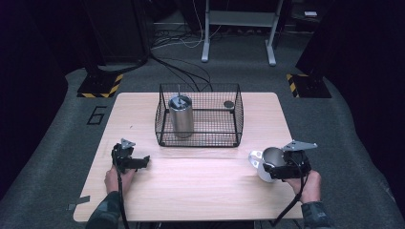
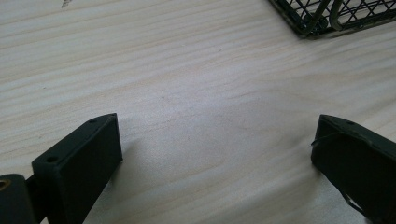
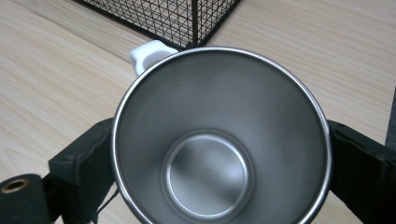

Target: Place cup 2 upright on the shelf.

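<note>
A steel mug (image 1: 267, 162) with a white handle (image 1: 254, 158) sits at the table's front right, held by my right gripper (image 1: 282, 168). In the right gripper view the mug (image 3: 219, 140) is empty, with a black jaw pressed against each side and its handle (image 3: 148, 54) pointing toward the basket. My left gripper (image 1: 129, 160) rests near the table's front left; in its own view the jaws stand wide apart over bare wood (image 2: 210, 126) with nothing between them. A black wire basket (image 1: 199, 114) stands at the back middle of the table and holds a tall steel canister (image 1: 181, 116).
A small dark round object (image 1: 229, 104) lies in the basket's back right corner. The basket's corner (image 2: 317, 18) shows at the top right of the left gripper view. Cables (image 1: 186, 71) run over the floor behind the table, near a grey stand (image 1: 239, 28).
</note>
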`<act>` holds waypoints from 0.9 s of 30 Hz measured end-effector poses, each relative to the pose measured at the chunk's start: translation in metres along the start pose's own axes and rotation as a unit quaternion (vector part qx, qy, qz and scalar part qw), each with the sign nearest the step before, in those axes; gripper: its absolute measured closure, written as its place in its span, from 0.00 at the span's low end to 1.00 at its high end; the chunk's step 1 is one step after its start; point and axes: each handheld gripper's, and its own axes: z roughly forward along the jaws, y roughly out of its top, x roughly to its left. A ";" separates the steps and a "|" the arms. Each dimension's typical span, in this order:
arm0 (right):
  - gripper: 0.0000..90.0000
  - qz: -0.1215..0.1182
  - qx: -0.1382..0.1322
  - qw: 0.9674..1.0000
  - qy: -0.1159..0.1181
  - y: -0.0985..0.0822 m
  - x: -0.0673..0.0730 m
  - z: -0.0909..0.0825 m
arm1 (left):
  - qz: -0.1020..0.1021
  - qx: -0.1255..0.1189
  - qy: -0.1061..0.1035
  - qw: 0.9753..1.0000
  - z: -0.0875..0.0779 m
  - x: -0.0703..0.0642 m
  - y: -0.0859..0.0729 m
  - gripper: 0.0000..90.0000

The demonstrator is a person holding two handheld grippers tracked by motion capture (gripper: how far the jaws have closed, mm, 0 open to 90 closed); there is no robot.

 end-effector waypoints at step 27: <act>0.07 -0.018 -0.008 1.000 0.013 0.039 0.029 0.002 | 0.000 0.001 0.000 1.000 0.000 0.000 0.000 0.02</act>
